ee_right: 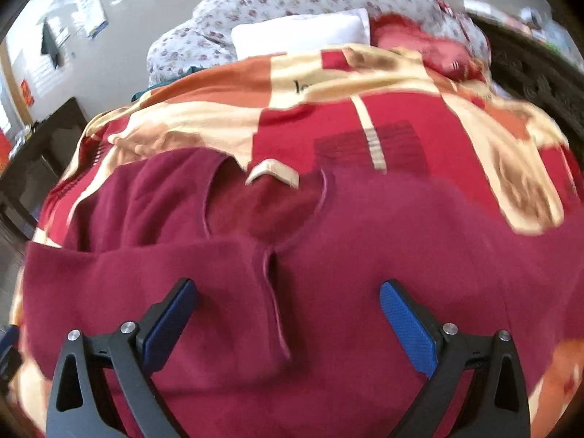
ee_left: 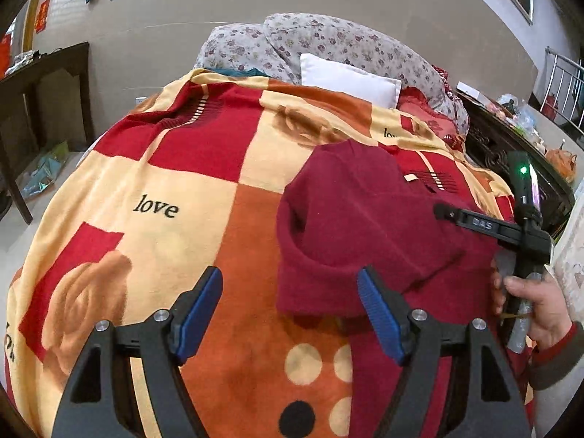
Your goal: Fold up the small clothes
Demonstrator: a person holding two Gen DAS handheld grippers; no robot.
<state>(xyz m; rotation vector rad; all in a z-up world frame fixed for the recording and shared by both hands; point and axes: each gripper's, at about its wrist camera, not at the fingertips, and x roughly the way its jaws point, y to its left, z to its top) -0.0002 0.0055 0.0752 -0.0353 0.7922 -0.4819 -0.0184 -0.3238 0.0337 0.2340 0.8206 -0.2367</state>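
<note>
Lying on the blanket (ee_left: 226,168), the sweater (ee_right: 328,255), seemingly half-folded, sits under both wide, empty tools.

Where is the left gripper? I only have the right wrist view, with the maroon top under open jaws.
Observer: The left gripper hangs open over the blanket, at the left edge of the maroon top, holding nothing.
Operator: Does that edge lie flat?
Observer: No. It is folded over the body, with the rounded fold facing the left gripper.
Operator: What holds the right gripper?
Observer: A hand in a red sleeve grips its handle, at the right side of the top in the left wrist view.
</note>
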